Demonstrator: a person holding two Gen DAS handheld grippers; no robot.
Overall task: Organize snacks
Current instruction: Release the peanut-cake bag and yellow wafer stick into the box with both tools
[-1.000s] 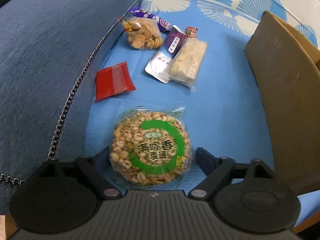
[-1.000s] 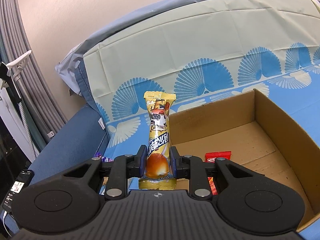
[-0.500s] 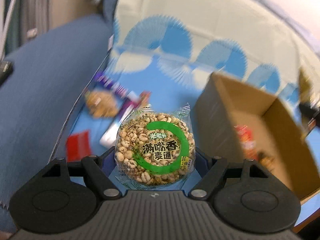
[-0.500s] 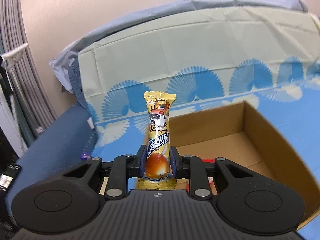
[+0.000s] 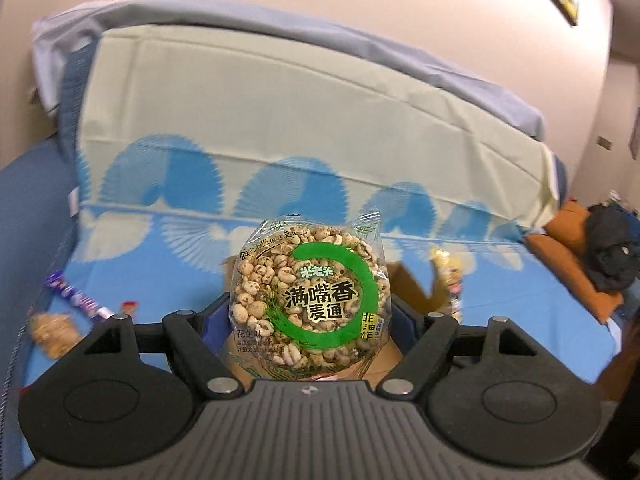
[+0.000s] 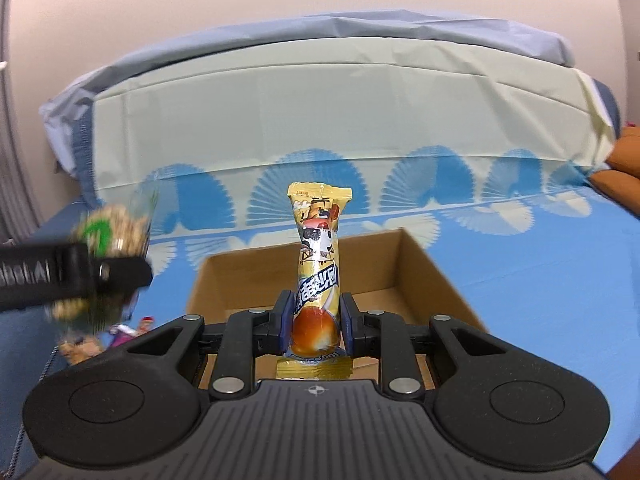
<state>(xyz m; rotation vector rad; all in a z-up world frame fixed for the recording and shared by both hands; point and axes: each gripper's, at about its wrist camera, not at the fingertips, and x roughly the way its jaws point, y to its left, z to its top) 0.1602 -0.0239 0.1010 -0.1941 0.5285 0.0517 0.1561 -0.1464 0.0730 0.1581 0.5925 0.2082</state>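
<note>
1. Left gripper (image 5: 310, 312) — fingers spread wide, clamped on the round puffed-grain cake pack (image 5: 308, 300), up in the air.
2. Right gripper (image 6: 316, 320) — fingers nearly closed, pinching the yellow snack tube (image 6: 318, 276) upright over the cardboard box (image 6: 436, 276).
3. Loose snacks (image 5: 72, 308) lie left on the blue bedsheet (image 5: 520, 292).

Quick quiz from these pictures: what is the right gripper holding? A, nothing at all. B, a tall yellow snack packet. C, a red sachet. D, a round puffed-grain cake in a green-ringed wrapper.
B: the right gripper has its pads pressed on the lower part of the tall yellow snack packet, which stands upright in front of the cardboard box.
</note>
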